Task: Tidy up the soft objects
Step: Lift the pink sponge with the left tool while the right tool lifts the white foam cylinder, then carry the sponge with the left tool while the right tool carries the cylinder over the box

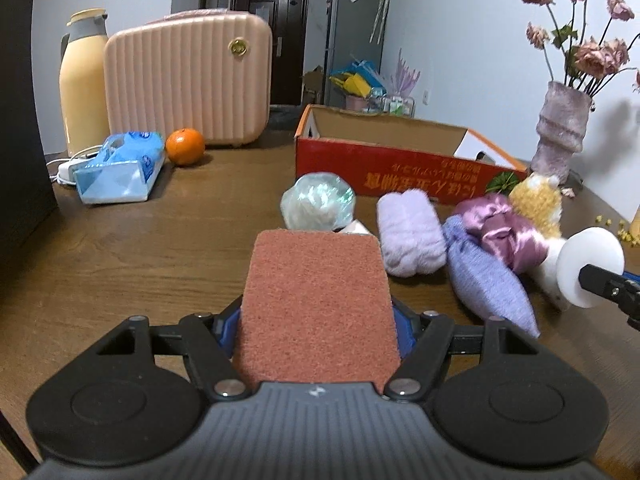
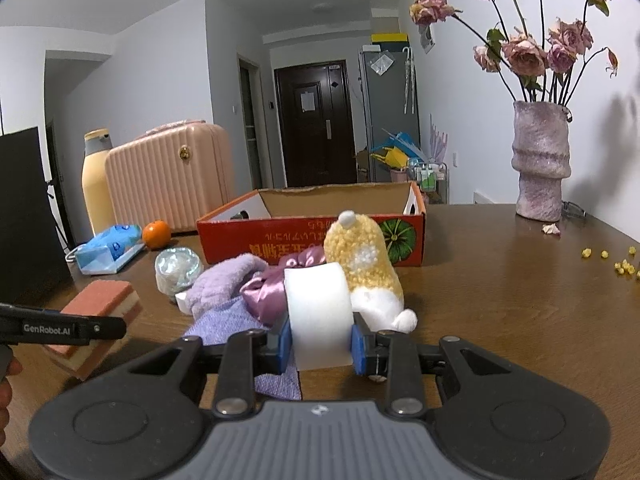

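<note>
My left gripper (image 1: 318, 330) is shut on a red-topped scouring sponge (image 1: 318, 304), held above the table; the sponge also shows in the right wrist view (image 2: 100, 304). My right gripper (image 2: 320, 344) is shut on a white foam roll (image 2: 318, 312), seen in the left wrist view (image 1: 590, 266). On the table lie a wrapped pale ball (image 1: 318, 202), a lilac fluffy roll (image 1: 410, 234), a purple knit cloth (image 1: 486, 276), a satin scrunchie (image 1: 502, 230) and a yellow plush toy (image 2: 362, 266). The open red cardboard box (image 1: 400, 176) stands behind them.
A pink ribbed case (image 1: 188, 80), a yellow thermos (image 1: 82, 80), an orange (image 1: 185, 146) and a blue tissue pack (image 1: 120, 168) stand at the back left. A vase of dried roses (image 2: 540, 160) stands at the right. Yellow crumbs (image 2: 624, 266) lie beside it.
</note>
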A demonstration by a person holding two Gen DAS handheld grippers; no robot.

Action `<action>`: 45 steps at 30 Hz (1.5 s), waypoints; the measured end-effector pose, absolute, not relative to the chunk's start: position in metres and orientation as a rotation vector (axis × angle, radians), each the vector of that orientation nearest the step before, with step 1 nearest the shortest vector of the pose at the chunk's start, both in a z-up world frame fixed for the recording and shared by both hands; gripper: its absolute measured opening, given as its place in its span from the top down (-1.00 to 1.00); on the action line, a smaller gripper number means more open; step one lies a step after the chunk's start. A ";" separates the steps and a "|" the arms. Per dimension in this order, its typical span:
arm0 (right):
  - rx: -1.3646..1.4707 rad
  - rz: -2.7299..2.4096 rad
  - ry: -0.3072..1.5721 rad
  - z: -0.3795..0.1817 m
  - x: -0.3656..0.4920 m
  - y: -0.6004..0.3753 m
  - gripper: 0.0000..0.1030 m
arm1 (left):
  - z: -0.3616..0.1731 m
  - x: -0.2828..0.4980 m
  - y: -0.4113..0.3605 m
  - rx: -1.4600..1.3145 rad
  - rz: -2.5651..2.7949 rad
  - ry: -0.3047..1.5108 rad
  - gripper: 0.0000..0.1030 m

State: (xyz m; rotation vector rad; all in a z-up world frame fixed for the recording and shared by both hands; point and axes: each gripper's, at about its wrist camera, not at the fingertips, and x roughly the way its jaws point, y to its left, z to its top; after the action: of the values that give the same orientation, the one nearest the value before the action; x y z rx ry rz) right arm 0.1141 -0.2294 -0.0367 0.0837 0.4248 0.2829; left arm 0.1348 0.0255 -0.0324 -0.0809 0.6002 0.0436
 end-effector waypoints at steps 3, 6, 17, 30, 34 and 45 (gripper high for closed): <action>0.084 0.279 0.408 -0.032 0.114 -0.232 0.44 | -0.025 0.134 0.021 -0.082 0.033 0.577 -0.37; 0.085 0.274 0.386 -0.026 0.116 -0.236 0.44 | -0.016 0.135 0.016 -0.083 0.024 0.550 -0.37; 0.098 0.249 0.315 -0.004 0.129 -0.247 0.44 | 0.013 0.142 0.001 -0.086 0.015 0.458 -0.37; 0.115 0.231 0.240 0.019 0.154 -0.256 0.44 | 0.038 0.160 -0.018 -0.107 -0.006 0.379 -0.37; 0.122 0.238 0.227 0.022 0.165 -0.255 0.44 | 0.042 0.169 -0.021 -0.111 -0.002 0.366 -0.37; 0.111 0.239 0.205 0.033 0.198 -0.247 0.44 | 0.053 0.201 -0.028 -0.137 -0.009 0.321 -0.37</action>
State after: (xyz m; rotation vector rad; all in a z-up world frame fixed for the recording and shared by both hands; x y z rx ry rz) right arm 0.1984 -0.2474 0.0332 0.1110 0.2047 0.2388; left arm 0.2010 -0.0282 0.0529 -0.1371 0.3210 -0.0086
